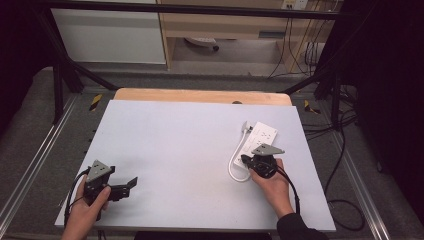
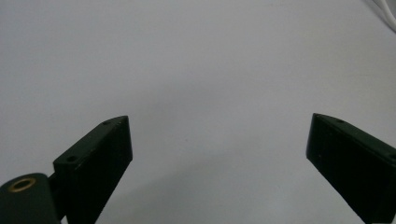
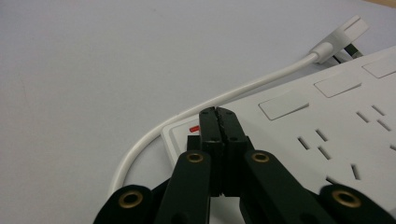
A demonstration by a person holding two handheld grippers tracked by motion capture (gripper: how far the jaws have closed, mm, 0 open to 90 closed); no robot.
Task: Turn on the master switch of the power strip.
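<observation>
1. Work surface: a pale grey sheet (image 1: pixel 190 145) covers the table. A strip of wooden tabletop (image 1: pixel 200 95) shows along the far edge.
2. Power strip (image 1: pixel 261 136): a white multi-socket unit lies flat near the right edge of the surface, roughly midway between the near and far edges, with its long axis running from near-left to far-right.
3. Cord (image 1: pixel 234 162): the white cord leaves the near end of the power strip, loops toward the near edge, then runs along the strip's left side to a white plug (image 1: pixel 246 127) that lies just beside the far-left corner of the strip.
4. Right gripper (image 3: pixel 219 119): the jaws are fully closed against each other with nothing between them. The closed tips sit over the near end of the power strip, at the small red indicator (image 3: pixel 193 129); whether they press on the surface of the strip cannot be determined. In the high view the right gripper (image 1: pixel 248 160) is held by the right hand (image 1: pixel 274 186) at that same end.
5. Left gripper (image 2: pixel 219 140): the jaws stand wide apart above bare surface, holding nothing. In the high view the left gripper (image 1: pixel 131 183) lies near the near-left corner, well apart from the power strip, held by the left hand (image 1: pixel 86 210).
</observation>
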